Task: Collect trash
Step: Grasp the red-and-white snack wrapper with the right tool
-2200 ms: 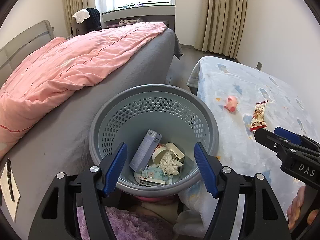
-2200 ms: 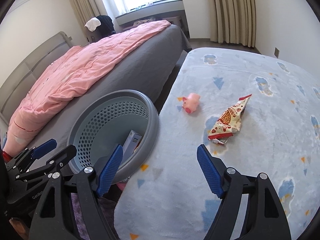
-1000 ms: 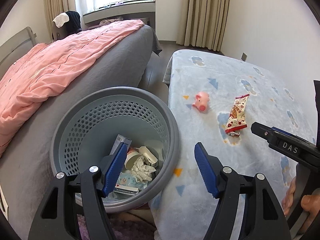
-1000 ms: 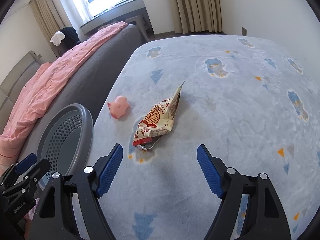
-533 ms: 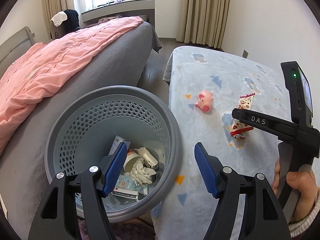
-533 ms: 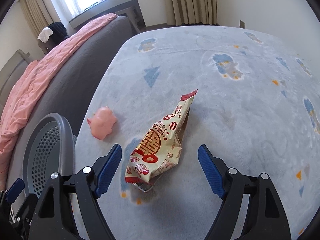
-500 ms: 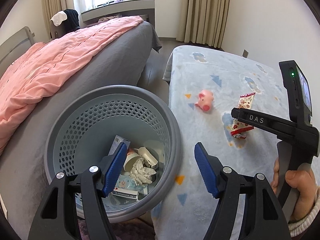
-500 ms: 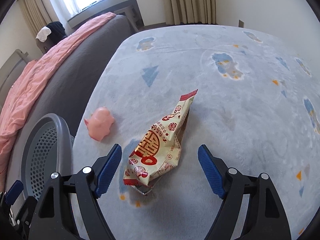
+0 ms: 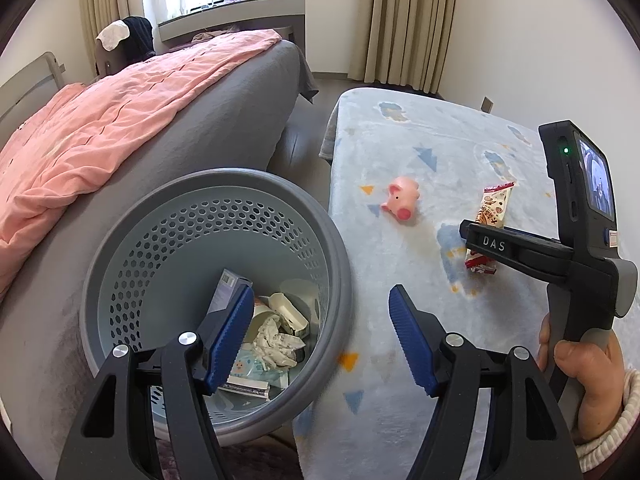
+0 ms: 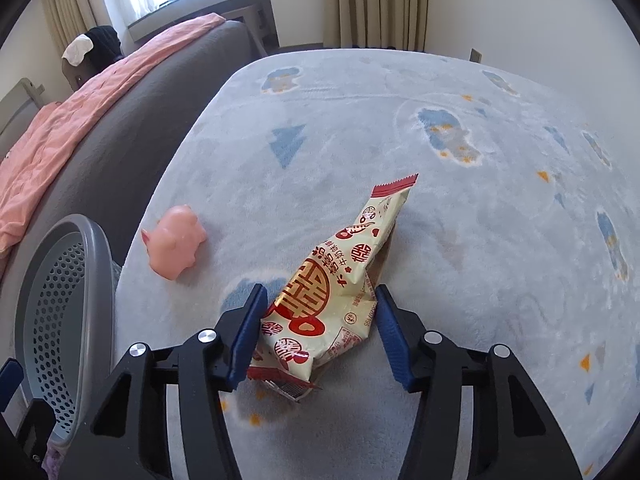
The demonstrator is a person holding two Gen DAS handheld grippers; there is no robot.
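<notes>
Down in the left wrist view, the left gripper hangs with its blue pads well apart and nothing between them, one pad over the bin and the other over the blanket. Inside the grey perforated bin lie a box, crumpled paper and other scraps. The bin stands between the bed, with its pink quilt, and the pale blue blanket. On the blanket a pink pig toy sits near the edge, and the wrapper lies just beyond it, partly hidden by the right gripper, which a hand grips by the handle.

Over in the right wrist view, the right gripper is low over the blanket, and the red-and-cream wrapper lies on the fabric between its two pads. Both pads look to sit right at the wrapper's sides, the jaws part-closed around it; whether they already press it, I cannot tell. The pig rests apart to the left, and the bin stands at the blanket's edge.
</notes>
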